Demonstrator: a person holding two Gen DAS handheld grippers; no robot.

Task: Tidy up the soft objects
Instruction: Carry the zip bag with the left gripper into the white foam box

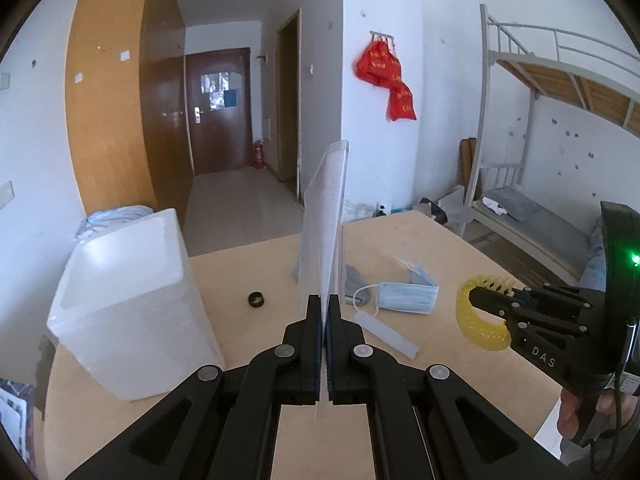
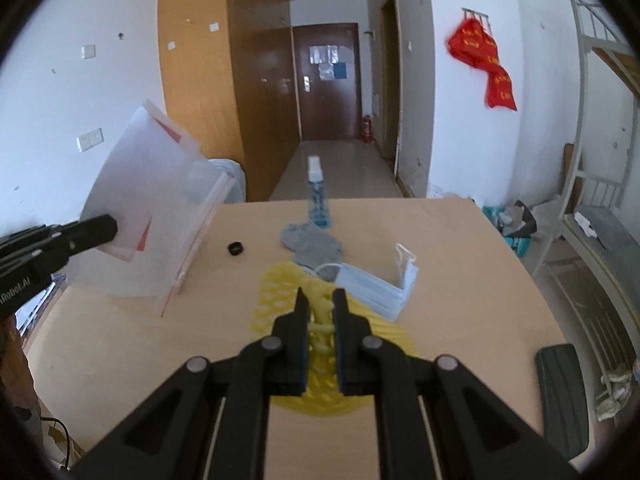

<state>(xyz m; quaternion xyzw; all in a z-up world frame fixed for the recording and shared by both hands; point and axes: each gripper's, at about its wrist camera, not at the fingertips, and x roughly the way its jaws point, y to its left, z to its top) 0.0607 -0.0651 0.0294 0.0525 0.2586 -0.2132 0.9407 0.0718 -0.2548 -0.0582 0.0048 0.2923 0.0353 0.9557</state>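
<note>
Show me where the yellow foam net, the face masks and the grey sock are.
yellow foam net point(image 1: 476, 322), left wrist view, curved outer mesh.
face masks point(image 2: 370, 286), right wrist view, pleated blue front.
grey sock point(image 2: 314, 245), right wrist view, middle of the fabric.

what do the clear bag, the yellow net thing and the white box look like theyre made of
Clear bag: thin glossy plastic film, see-through, apparently with a red zip strip. Yellow net sleeve: probably soft foam mesh, matte, with open lattice holes, squeezed between the right gripper's fingers. White box: likely expanded polystyrene foam, with thick matte walls.
</note>
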